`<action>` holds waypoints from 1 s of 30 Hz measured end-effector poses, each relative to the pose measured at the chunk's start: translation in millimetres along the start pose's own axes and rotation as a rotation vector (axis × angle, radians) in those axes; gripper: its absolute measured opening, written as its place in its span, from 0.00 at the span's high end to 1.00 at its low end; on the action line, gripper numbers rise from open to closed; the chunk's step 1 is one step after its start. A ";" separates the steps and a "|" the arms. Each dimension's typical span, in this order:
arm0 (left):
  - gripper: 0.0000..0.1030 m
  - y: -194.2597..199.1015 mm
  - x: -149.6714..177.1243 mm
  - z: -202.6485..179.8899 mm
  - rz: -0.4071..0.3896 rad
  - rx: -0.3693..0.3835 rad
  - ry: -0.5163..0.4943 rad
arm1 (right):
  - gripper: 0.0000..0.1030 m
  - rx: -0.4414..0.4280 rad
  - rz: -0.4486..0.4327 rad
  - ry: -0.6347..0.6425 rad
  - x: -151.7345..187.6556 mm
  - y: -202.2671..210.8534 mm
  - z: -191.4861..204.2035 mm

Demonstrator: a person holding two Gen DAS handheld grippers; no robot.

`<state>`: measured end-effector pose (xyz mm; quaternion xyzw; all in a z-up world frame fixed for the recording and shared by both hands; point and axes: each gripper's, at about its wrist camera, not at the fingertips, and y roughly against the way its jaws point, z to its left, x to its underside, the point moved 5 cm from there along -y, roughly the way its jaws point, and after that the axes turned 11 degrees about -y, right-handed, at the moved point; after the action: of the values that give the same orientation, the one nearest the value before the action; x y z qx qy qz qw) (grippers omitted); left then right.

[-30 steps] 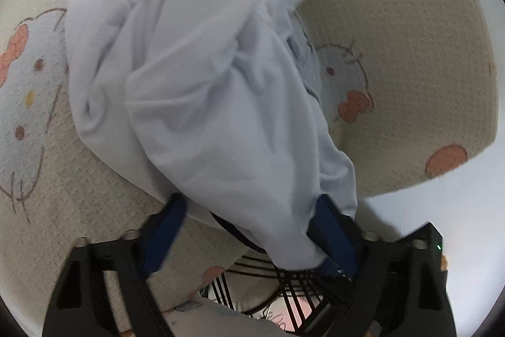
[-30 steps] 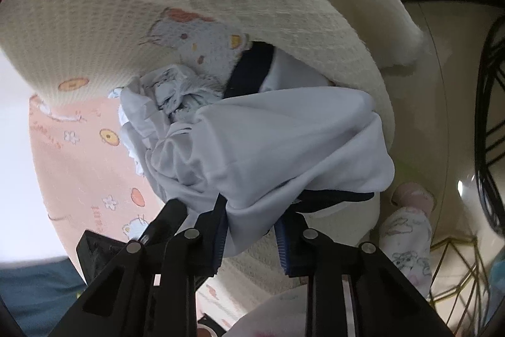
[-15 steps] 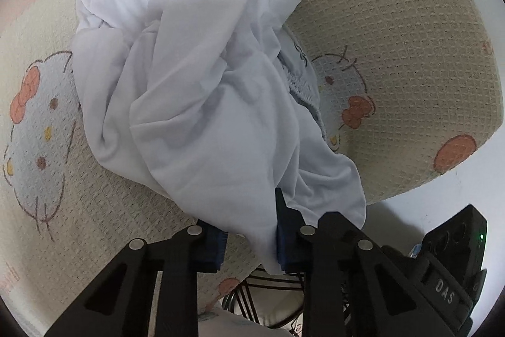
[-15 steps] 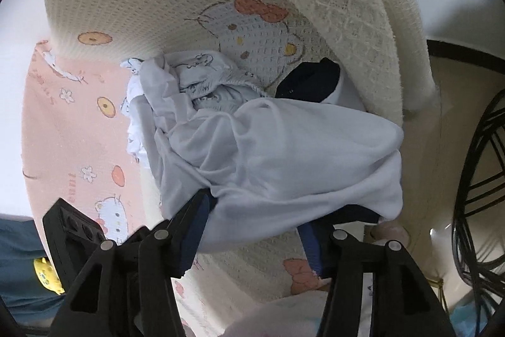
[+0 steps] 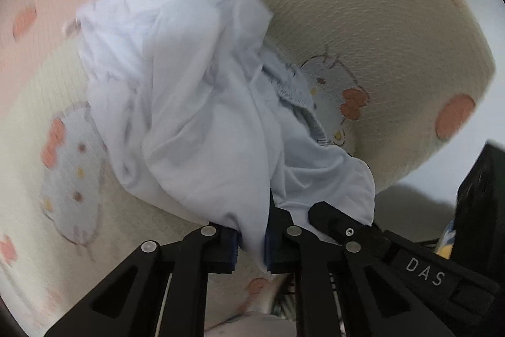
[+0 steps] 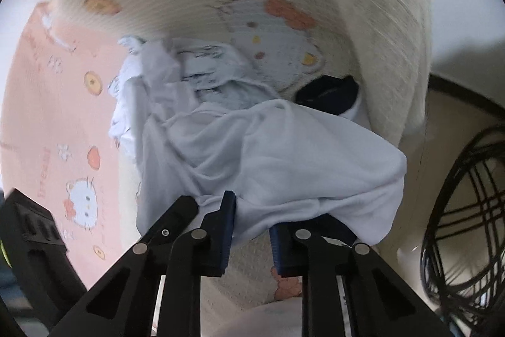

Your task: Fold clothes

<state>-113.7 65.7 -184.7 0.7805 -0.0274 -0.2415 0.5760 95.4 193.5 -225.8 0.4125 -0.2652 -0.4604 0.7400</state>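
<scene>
Two grippers held one white shirt [image 5: 202, 122] edge over the bed [image 5: 394, 21]: left gripper [image 5: 251, 237] clamped shut on it, right gripper [image 6: 251, 229] closing around cloth, bulk heaped ahead of both.

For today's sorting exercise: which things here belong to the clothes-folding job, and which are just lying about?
Part of the job:
white garment
left gripper, shut on it
right gripper, jaws closing on it
printed garment
dark garment

Lying about:
cartoon blanket
wire basket
</scene>
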 end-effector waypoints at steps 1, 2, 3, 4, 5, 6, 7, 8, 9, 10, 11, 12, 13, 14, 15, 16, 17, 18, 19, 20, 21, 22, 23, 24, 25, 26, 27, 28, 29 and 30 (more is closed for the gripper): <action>0.91 5.2 0.1 -1.9 -0.011 -0.019 -0.027 | 0.81 0.001 -0.003 0.011 2.7 2.4 3.5; 0.92 10.6 0.7 -0.7 -0.017 -0.036 -0.043 | 0.82 0.001 -0.006 0.020 5.6 4.8 6.9; 0.92 15.9 1.3 2.0 -0.022 -0.046 -0.050 | 0.82 -0.003 -0.008 0.026 9.1 7.5 10.2; 0.92 21.5 2.0 6.1 -0.032 -0.048 -0.046 | 0.82 -0.007 -0.009 0.032 12.4 9.8 13.5; 0.92 27.4 2.8 10.8 -0.043 -0.047 -0.038 | 0.82 -0.013 -0.005 0.038 15.5 10.8 17.1; 0.92 32.3 3.8 13.8 -0.055 -0.044 -0.032 | 0.82 -0.018 -0.001 0.049 20.0 12.1 21.2; 0.92 35.5 4.7 16.4 -0.062 -0.041 -0.023 | 0.82 -0.021 -0.002 0.065 24.1 13.0 26.4; 0.92 38.3 5.6 19.2 -0.066 -0.037 -0.014 | 0.82 -0.020 -0.007 0.085 27.9 13.8 31.4; 0.92 41.7 6.7 22.7 -0.071 -0.038 -0.007 | 0.82 -0.019 -0.010 0.104 31.7 14.7 36.2; 0.92 46.1 8.9 26.9 -0.074 -0.039 -0.002 | 0.82 -0.020 -0.012 0.119 35.7 15.7 40.9; 0.92 51.1 11.7 30.2 -0.083 -0.042 0.000 | 0.82 -0.021 -0.014 0.134 39.6 16.8 45.6; 0.92 56.2 14.7 32.9 -0.093 -0.045 0.002 | 0.82 -0.021 -0.015 0.150 43.6 18.0 50.0; 0.92 61.3 17.8 35.7 -0.104 -0.049 0.005 | 0.82 -0.017 -0.013 0.165 47.6 19.4 53.9; 0.92 66.4 20.8 38.5 -0.114 -0.052 0.007 | 0.82 -0.014 -0.014 0.179 52.2 20.2 58.6; 0.92 70.9 23.9 41.8 -0.119 -0.055 0.012 | 0.82 -0.011 -0.014 0.193 57.0 21.2 62.8; 0.92 75.1 27.1 45.3 -0.121 -0.058 0.017 | 0.82 -0.012 -0.014 0.202 62.5 22.6 66.0; 0.92 79.3 30.2 48.5 -0.122 -0.064 0.020 | 0.82 -0.012 -0.014 0.211 68.0 24.0 69.2; 0.92 83.7 33.0 51.7 -0.126 -0.075 0.023 | 0.82 -0.012 -0.013 0.220 73.6 25.5 72.1; 0.92 89.0 36.8 55.0 -0.134 -0.083 0.027 | 0.82 -0.012 -0.010 0.230 79.5 26.8 74.6; 0.92 93.7 40.9 57.8 -0.140 -0.090 0.028 | 0.82 -0.011 -0.006 0.243 84.9 26.4 78.3; 0.92 98.0 45.0 60.5 -0.146 -0.095 0.030 | 0.82 -0.010 -0.002 0.255 90.3 25.9 82.0; 0.92 103.5 49.9 64.3 -0.151 -0.103 0.032 | 0.82 -0.009 0.001 0.269 95.9 25.5 85.7; 0.92 107.1 54.5 67.5 -0.155 -0.109 0.036 | 0.82 -0.007 0.003 0.285 102.2 25.3 89.8; 0.92 111.0 59.1 71.8 -0.160 -0.115 0.047 | 0.82 -0.006 0.006 0.299 107.9 25.3 93.6; 0.92 115.3 63.8 76.8 -0.165 -0.120 0.061 | 0.82 -0.005 0.010 0.309 112.4 25.6 96.9; 0.92 119.2 68.5 81.6 -0.171 -0.119 0.074 | 0.82 -0.003 0.012 0.324 118.5 25.5 100.9; 0.92 122.6 72.9 86.8 -0.173 -0.116 0.089 | 0.82 -0.001 0.015 0.338 124.5 25.4 104.9; 0.92 126.4 78.4 93.2 -0.175 -0.118 0.110 | 0.82 0.001 0.018 0.352 130.6 25.4 108.9; 0.92 129.8 84.6 98.8 -0.176 -0.117 0.132 | 0.82 0.002 0.022 0.367 136.9 25.4 112.9; 0.92 133.5 90.4 104.1 -0.179 -0.116 0.150 | 0.82 0.003 0.030 0.385 144.2 25.7 116.9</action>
<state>-45.1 -100.3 -117.0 0.7612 0.0994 -0.2340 0.5966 79.7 26.9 -141.4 0.4900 -0.1255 -0.3618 0.7831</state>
